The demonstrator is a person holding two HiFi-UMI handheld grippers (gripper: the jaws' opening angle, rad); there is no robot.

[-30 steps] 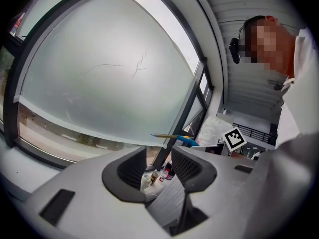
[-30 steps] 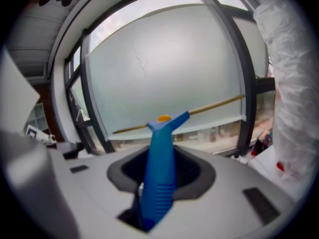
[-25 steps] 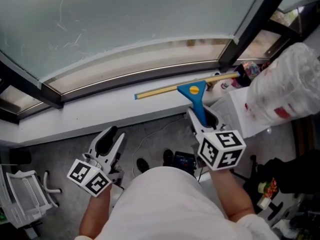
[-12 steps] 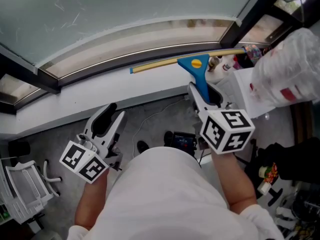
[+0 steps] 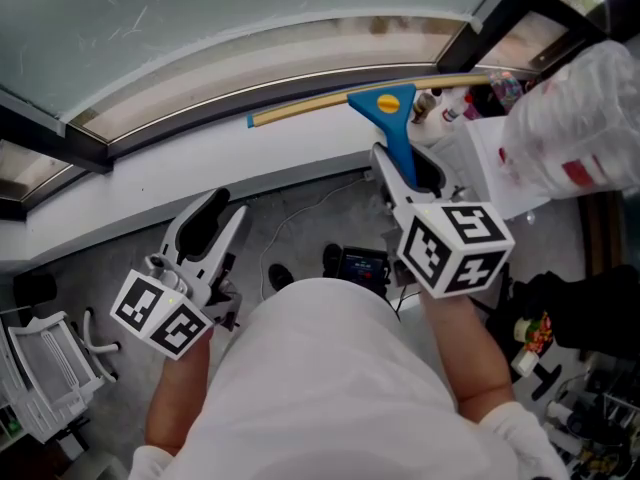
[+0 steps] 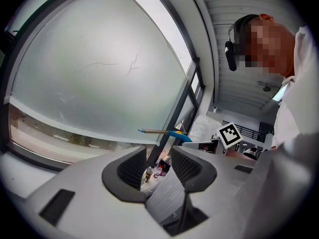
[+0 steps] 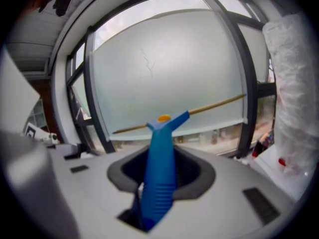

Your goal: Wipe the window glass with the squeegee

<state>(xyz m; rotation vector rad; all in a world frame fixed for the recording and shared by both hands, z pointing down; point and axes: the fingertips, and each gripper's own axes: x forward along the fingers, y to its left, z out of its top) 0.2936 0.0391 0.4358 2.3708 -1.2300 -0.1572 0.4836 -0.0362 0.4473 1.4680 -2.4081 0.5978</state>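
Blue plastic is what the right gripper [image 5: 403,173] is clamped on: the ribbed handle of the squeegee [image 5: 385,103], held between closed jaws with the head pointing at the glass [image 5: 200,18]. In the right gripper view the handle [image 7: 158,183] rises straight out of the jaws, and the long tan blade lies across the lower part of the glass [image 7: 164,73], slightly tilted. Gripping low on the handle probably gives reach and keeps the gripper body off the glass while the blade works.

The left gripper [image 5: 222,218] hangs well below the glass and to the left, over the floor, with its jaws apart and nothing between them [image 6: 158,166]. It looks parked, since one gripper is enough for wiping. From its view the squeegee [image 6: 174,133] is a small shape against the bottom of the glass.

No view settles whether the blade's edge touches the glass or is held just short of it. The foot of the handle is buried in the right jaws. In the head view the blade's right end runs into the clutter by the dark frame post, so its tip is lost. The glass is cut off above, and faint marks on it cannot be read as dirt or scratches.
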